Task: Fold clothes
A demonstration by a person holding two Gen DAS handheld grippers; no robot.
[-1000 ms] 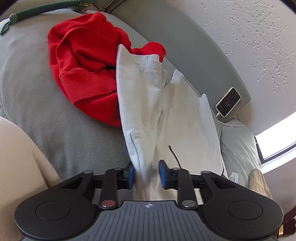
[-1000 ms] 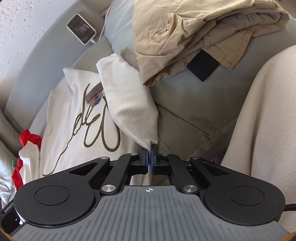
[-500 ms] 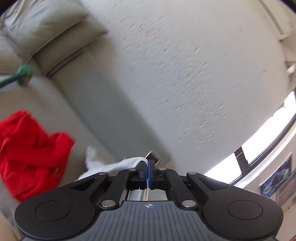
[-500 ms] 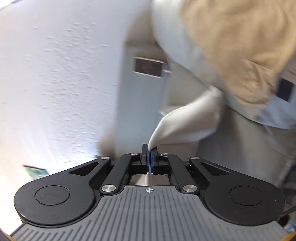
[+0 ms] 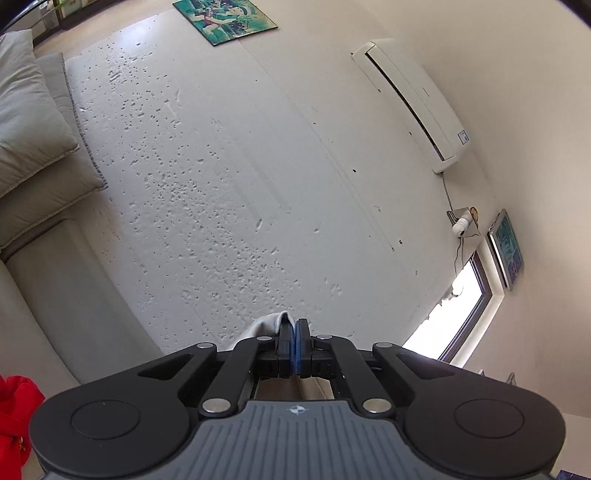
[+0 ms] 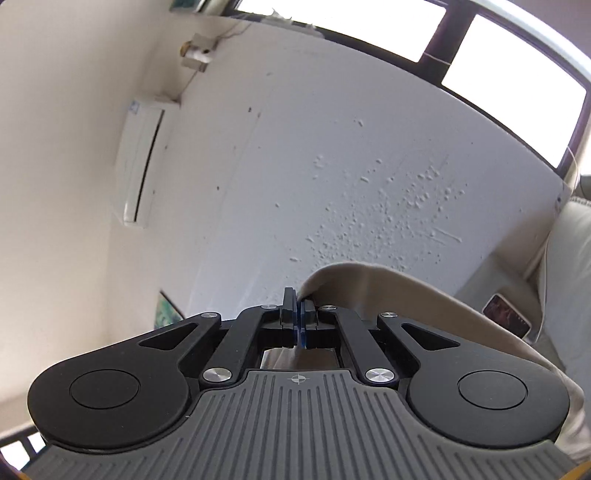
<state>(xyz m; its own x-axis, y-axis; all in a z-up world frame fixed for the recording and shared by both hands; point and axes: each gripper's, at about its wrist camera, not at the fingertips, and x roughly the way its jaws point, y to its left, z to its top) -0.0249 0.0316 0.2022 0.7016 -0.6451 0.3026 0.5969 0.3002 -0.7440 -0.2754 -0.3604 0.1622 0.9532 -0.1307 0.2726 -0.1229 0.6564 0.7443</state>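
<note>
Since a second ago both your views have swung off the sofa and up onto the wall: the red garment (image 5: 14, 417) that filled the upper left of the left view is now only a sliver at its lower left edge, and the beige pile of clothes and the printed front of the cream garment have dropped out of the right view. Your left hand-held gripper (image 5: 294, 334), then spread around the cloth, is now pressed together, pinching a corner of the cream garment (image 5: 267, 326) that peeks out just left of the pads. Your right hand-held gripper (image 6: 298, 308) stays pinched on the same cream garment (image 6: 373, 291), which now arcs up from the pads and drapes away to the right, under the gripper body. The garment hangs from both grips, most of it hidden below the gripper bodies. Around you in the left view: grey sofa cushions (image 5: 29, 122) at the left, a blistered white wall (image 5: 229, 192), a poster (image 5: 225, 20) at the top, an air conditioner (image 5: 410, 99), a small white camera (image 5: 461, 227) on a bracket, a framed picture (image 5: 508, 249) and a bright window (image 5: 454, 314). In the right view a phone (image 6: 508, 314) lies on the sofa back (image 6: 495, 280) at the right, partly behind the draped cloth.
</note>
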